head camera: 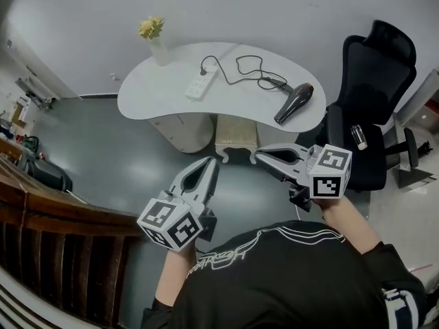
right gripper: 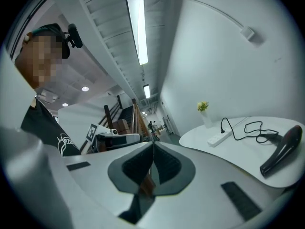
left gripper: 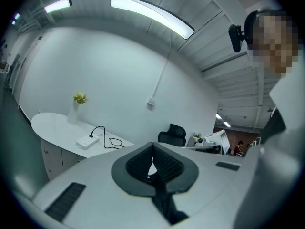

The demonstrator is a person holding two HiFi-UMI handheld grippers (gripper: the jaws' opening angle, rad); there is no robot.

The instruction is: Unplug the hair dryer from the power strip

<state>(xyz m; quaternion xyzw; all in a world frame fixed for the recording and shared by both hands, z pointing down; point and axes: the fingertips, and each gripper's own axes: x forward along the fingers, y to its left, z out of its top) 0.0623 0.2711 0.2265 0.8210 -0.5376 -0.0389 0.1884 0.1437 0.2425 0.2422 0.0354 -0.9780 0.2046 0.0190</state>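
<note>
A dark hair dryer (head camera: 294,103) lies at the right end of the white curved table (head camera: 151,98). Its black cord (head camera: 243,70) runs in loops to a plug in the white power strip (head camera: 202,84) near the table's middle. The dryer (right gripper: 281,150), the cord (right gripper: 252,129) and the strip (right gripper: 219,138) also show in the right gripper view, and the strip (left gripper: 87,140) in the left gripper view. My left gripper (head camera: 213,163) and right gripper (head camera: 256,155) are both shut and empty. They hang over the floor, well short of the table.
A white vase with yellow flowers (head camera: 155,38) stands at the table's far left. A black office chair (head camera: 369,98) is right of the table. A cream stool (head camera: 235,137) sits under the table's near edge. A dark wooden railing (head camera: 41,232) runs along the left.
</note>
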